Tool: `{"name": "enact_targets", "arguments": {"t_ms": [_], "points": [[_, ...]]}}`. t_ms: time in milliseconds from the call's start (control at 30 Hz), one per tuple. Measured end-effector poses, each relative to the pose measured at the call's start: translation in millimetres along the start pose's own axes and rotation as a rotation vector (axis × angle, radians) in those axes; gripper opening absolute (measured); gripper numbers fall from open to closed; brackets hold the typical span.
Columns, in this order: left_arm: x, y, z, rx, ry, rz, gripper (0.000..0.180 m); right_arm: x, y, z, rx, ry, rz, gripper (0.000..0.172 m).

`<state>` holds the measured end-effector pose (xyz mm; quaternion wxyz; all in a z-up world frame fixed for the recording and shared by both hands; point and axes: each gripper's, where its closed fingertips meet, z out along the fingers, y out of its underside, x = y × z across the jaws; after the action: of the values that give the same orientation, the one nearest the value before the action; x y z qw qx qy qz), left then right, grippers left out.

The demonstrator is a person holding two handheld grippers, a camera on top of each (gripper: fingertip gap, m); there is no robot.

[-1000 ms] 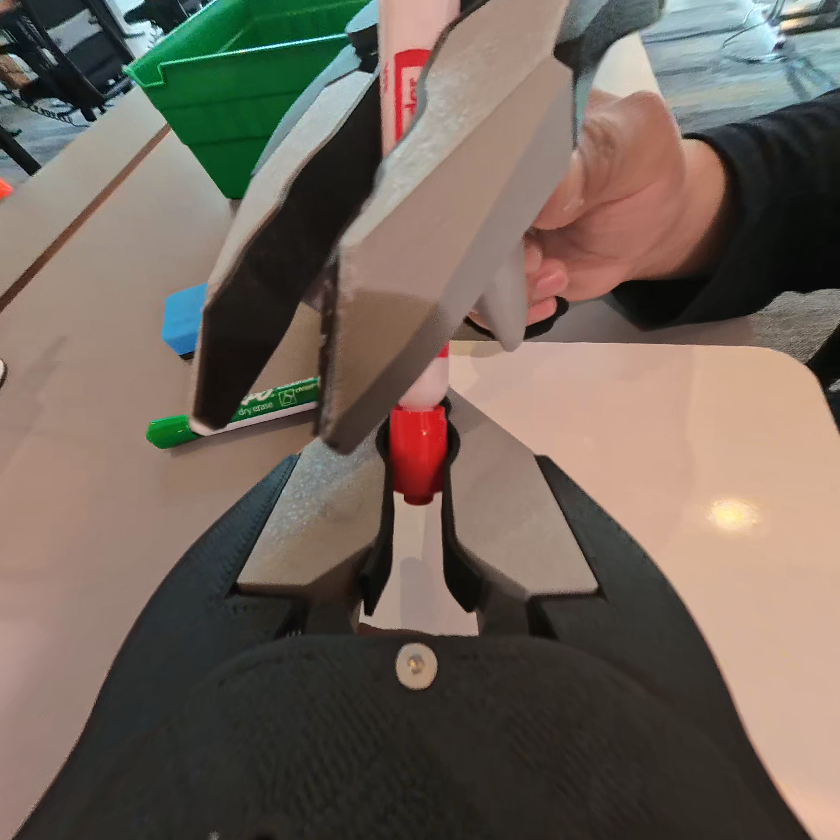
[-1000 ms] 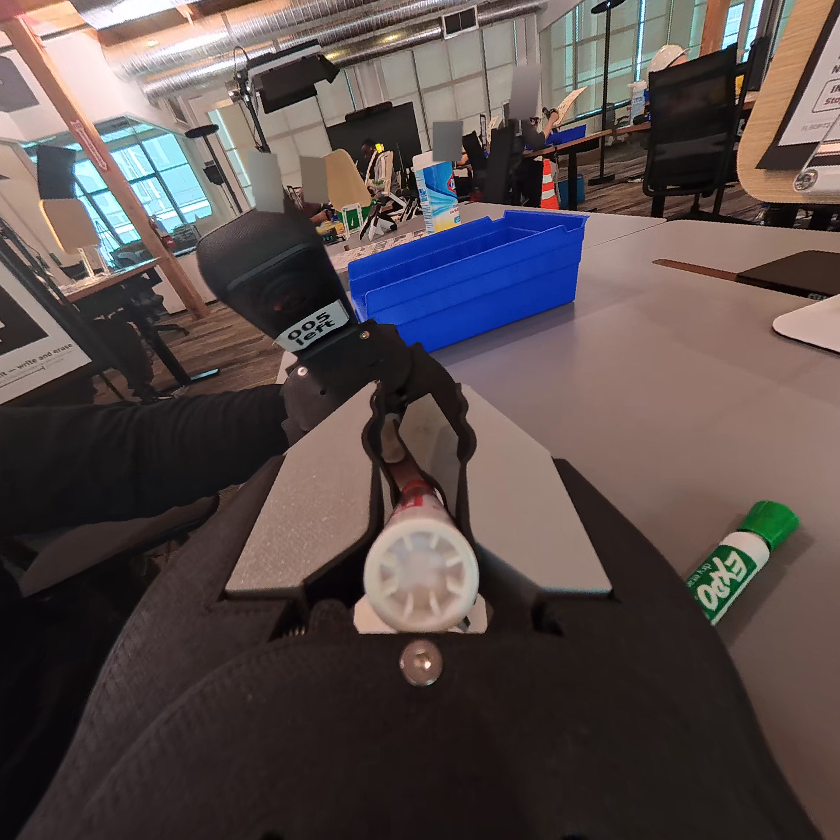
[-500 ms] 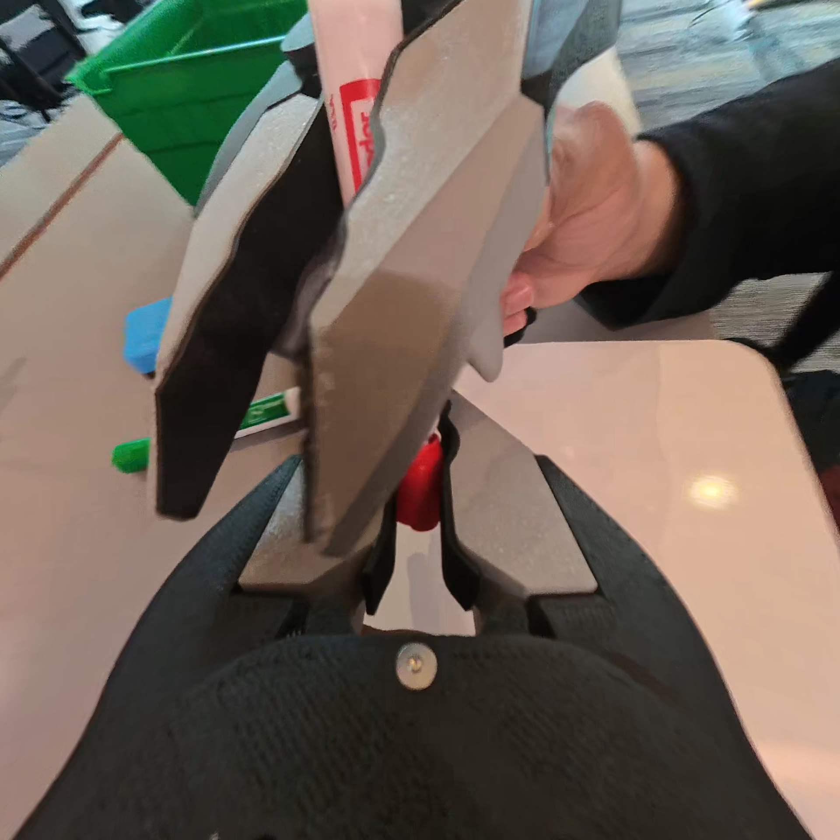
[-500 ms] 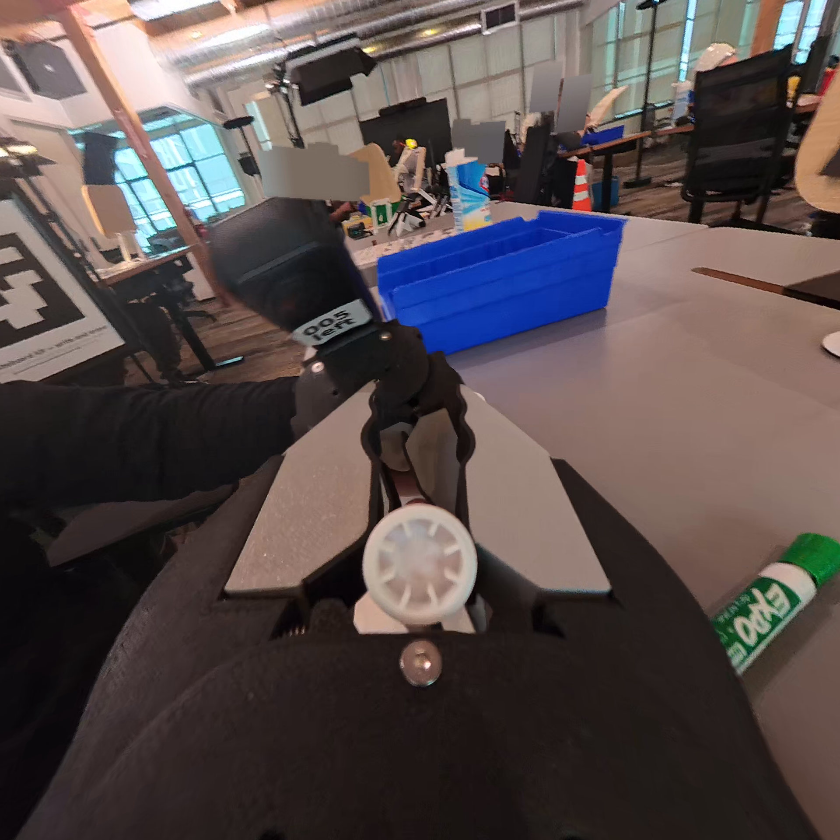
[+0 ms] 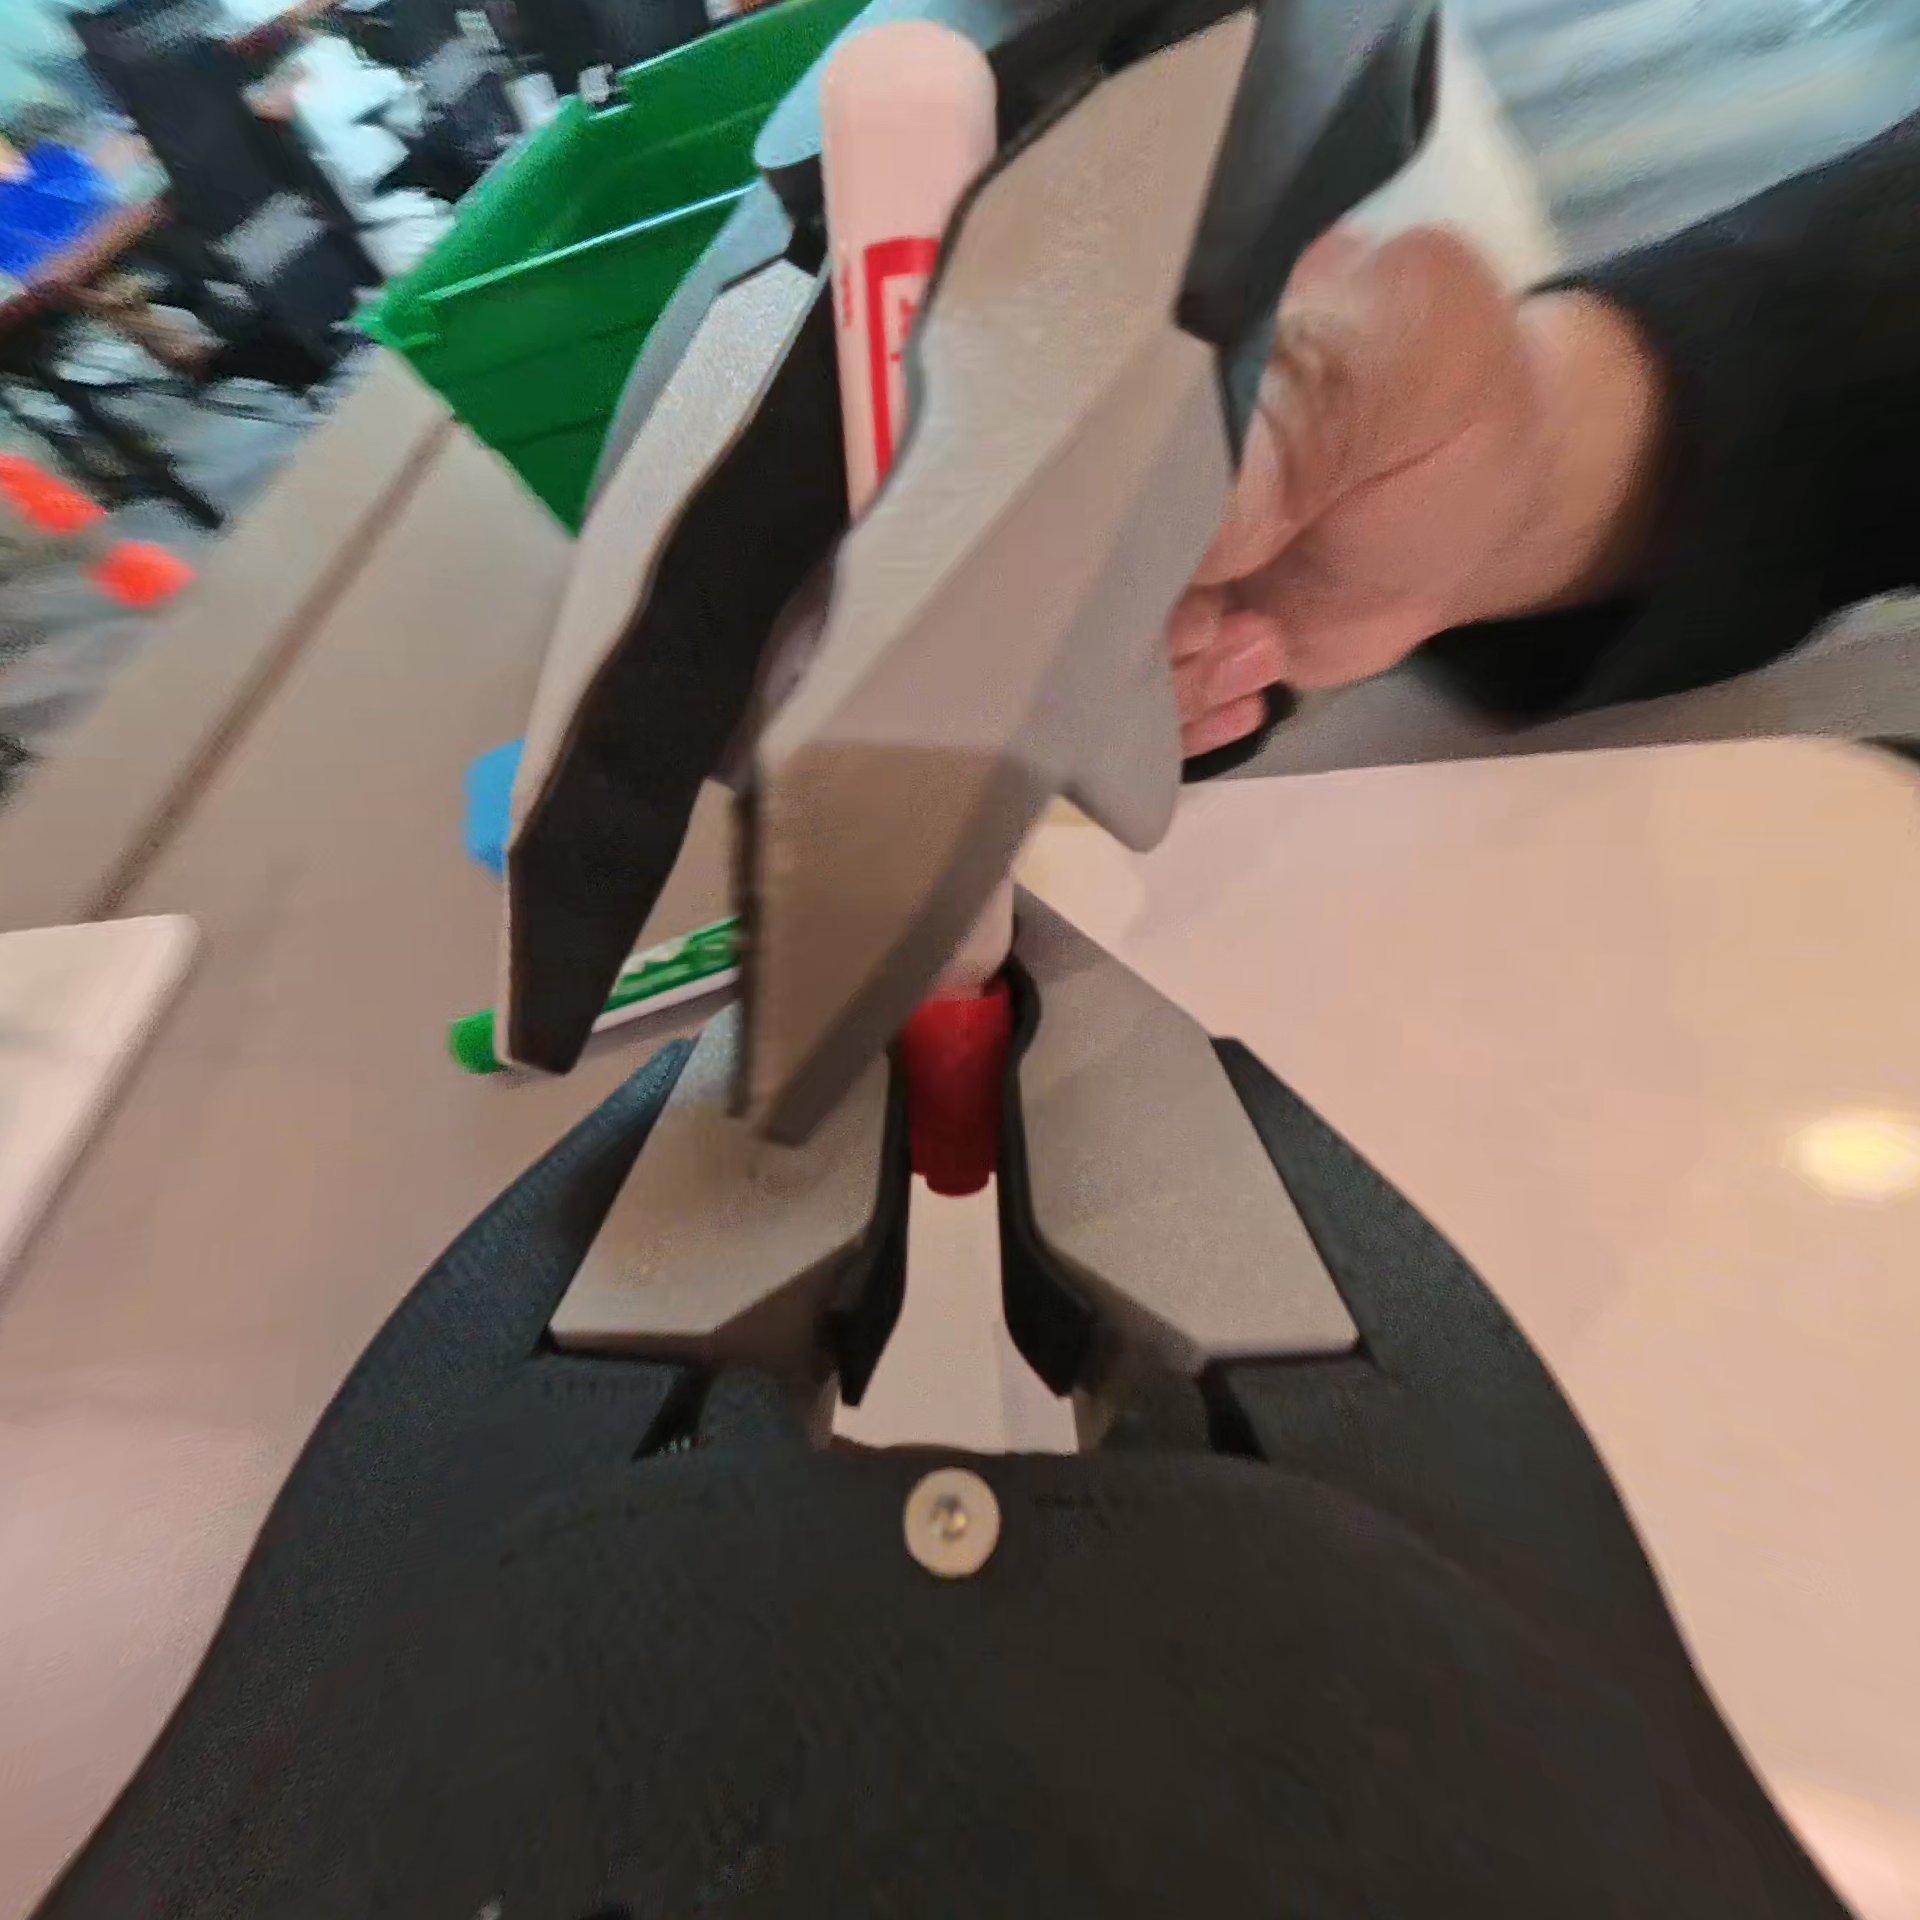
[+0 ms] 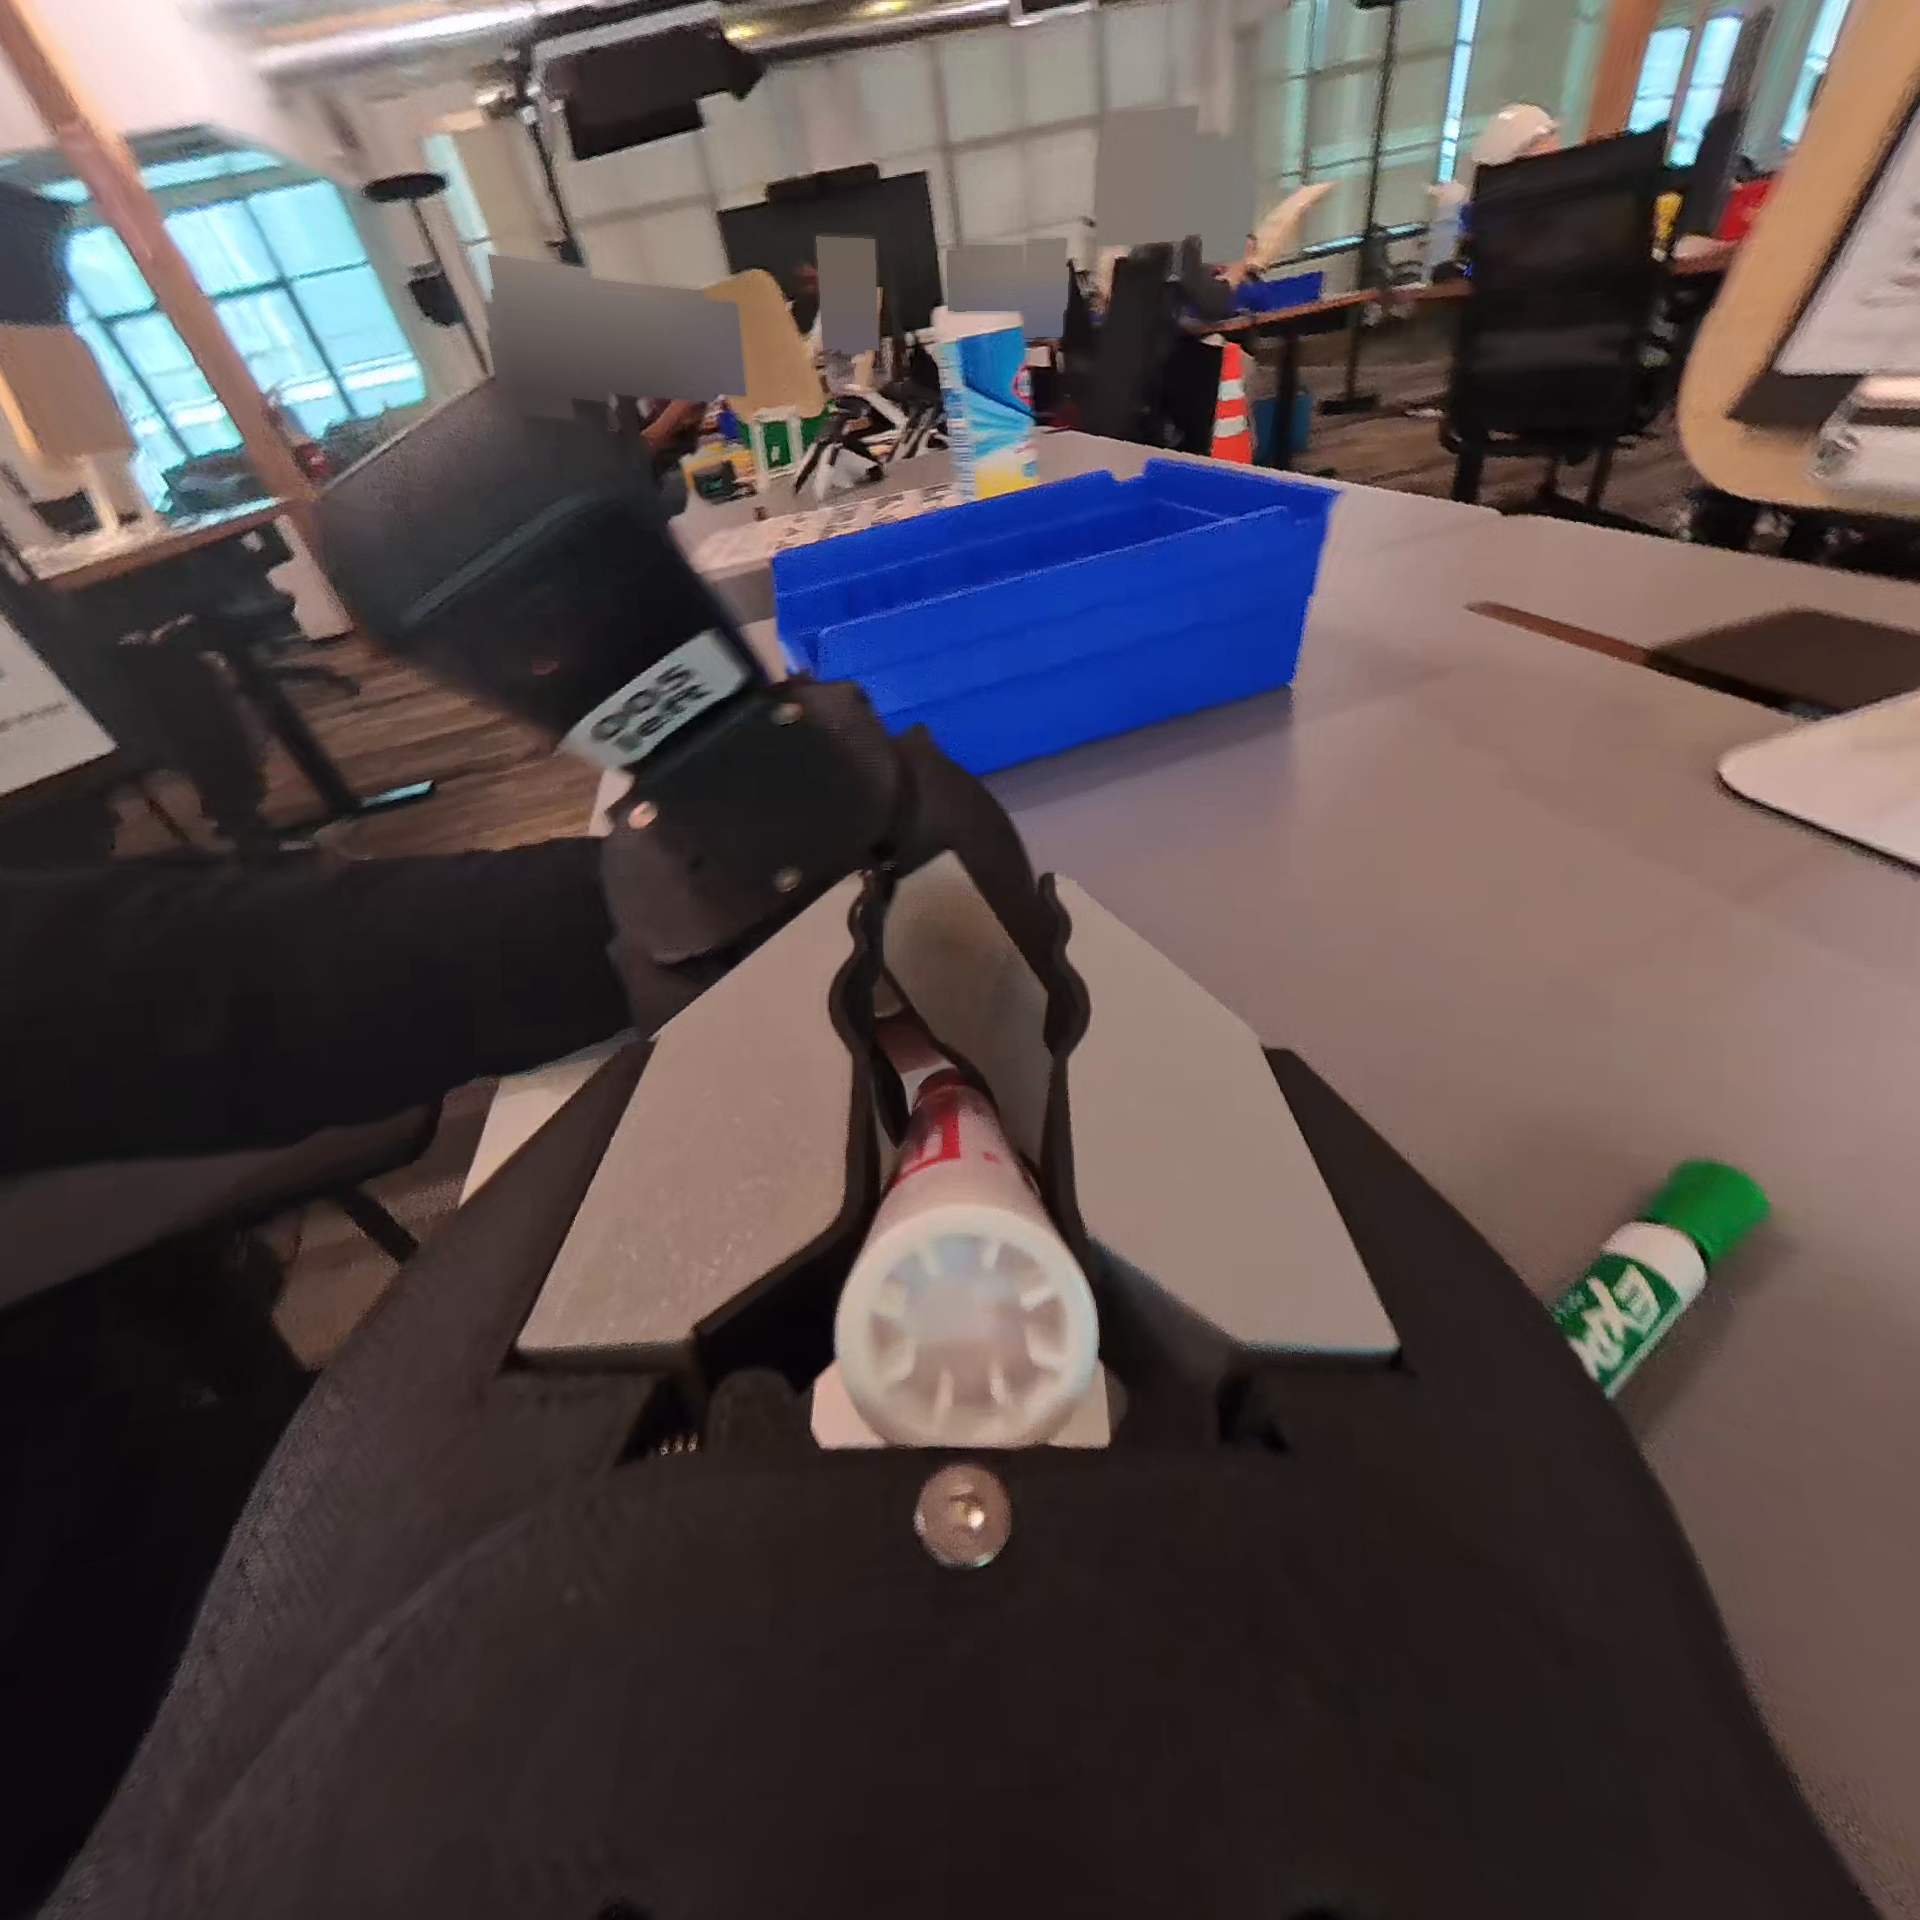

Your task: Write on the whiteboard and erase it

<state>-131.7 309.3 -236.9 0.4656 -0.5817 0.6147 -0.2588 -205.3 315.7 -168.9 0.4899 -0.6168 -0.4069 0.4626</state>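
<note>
While the right claw (image 6: 961, 997) clenches the red marker (image 6: 961, 1153), left claw (image 5: 956, 1049) grips its red cap (image 5: 954, 1081) — both above the whiteboard (image 5: 1507, 1039)

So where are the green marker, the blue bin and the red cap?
green marker (image 6: 1652, 1273), right wrist view, its label.
blue bin (image 6: 1049, 655), right wrist view, front wall.
red cap (image 5: 954, 1081), left wrist view, cap side.

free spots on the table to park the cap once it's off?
Bare whiteboard right of the left tongs. Also open grey table between the blue bin and the green marker. Crowded: the green marker, blue eraser and green bin cluster.
</note>
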Motion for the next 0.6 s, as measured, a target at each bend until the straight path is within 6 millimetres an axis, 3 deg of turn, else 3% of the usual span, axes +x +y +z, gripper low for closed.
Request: {"name": "enact_targets", "arguments": {"t_ms": [167,333,500,600], "points": [[-28,8,6,-0.107,-0.241,0.135,0.008,18,4,-4,-0.003,0.067,0.088,0.028],[-61,7,-3,-0.205,-0.542,0.299,0.008,29,3,-7,0.035,0.095,0.176,0.029],[-67,-4,-5,-0.223,-0.667,0.368,0.009,31,-7,-15,0.114,0.084,0.223,0.029],[-57,-4,4,-0.185,-0.586,0.286,0.009,30,-12,-18,0.136,0.085,0.21,0.028]]}}
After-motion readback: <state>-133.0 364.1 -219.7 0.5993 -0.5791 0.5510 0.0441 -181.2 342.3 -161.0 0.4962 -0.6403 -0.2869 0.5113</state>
